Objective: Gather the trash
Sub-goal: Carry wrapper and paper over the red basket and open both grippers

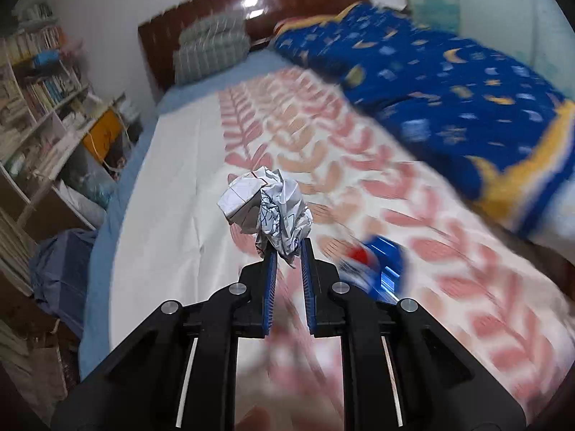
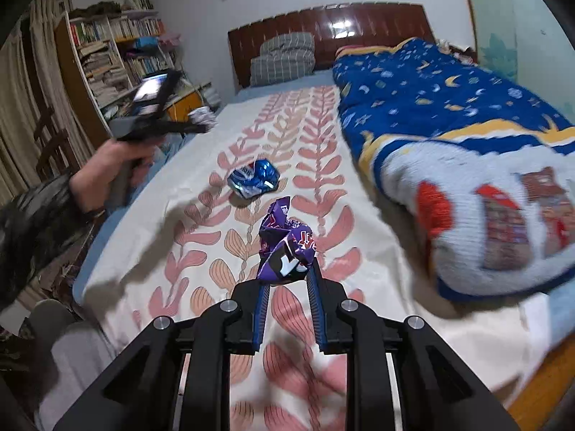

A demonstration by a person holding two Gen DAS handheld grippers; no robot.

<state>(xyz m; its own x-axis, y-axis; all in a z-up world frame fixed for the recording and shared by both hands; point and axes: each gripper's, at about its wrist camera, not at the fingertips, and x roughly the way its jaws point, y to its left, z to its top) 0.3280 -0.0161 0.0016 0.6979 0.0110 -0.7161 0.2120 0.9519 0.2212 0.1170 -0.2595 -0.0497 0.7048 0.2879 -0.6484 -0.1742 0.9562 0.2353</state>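
A crumpled ball of white paper (image 1: pixel 266 212) with red and blue ink lines sits pinched between the closed-in fingers of the left gripper (image 1: pixel 287 248), held up above the bedspread (image 1: pixel 172 165) — and a crushed purple wrapper (image 2: pixel 285 248) is clamped the same way in the right gripper (image 2: pixel 287 273), its jaws narrowed onto it. A crumpled blue wrapper (image 2: pixel 253 179) lies loose on the leaf-patterned spread, farther out near the bed's middle. To the right a blue star-and-moon blanket (image 2: pixel 431 97) is bunched along the bed, grey checked pillows (image 2: pixel 284 59) lean at the far headboard (image 2: pixel 330 25), and a bookshelf (image 2: pixel 107 61) stands at far left.
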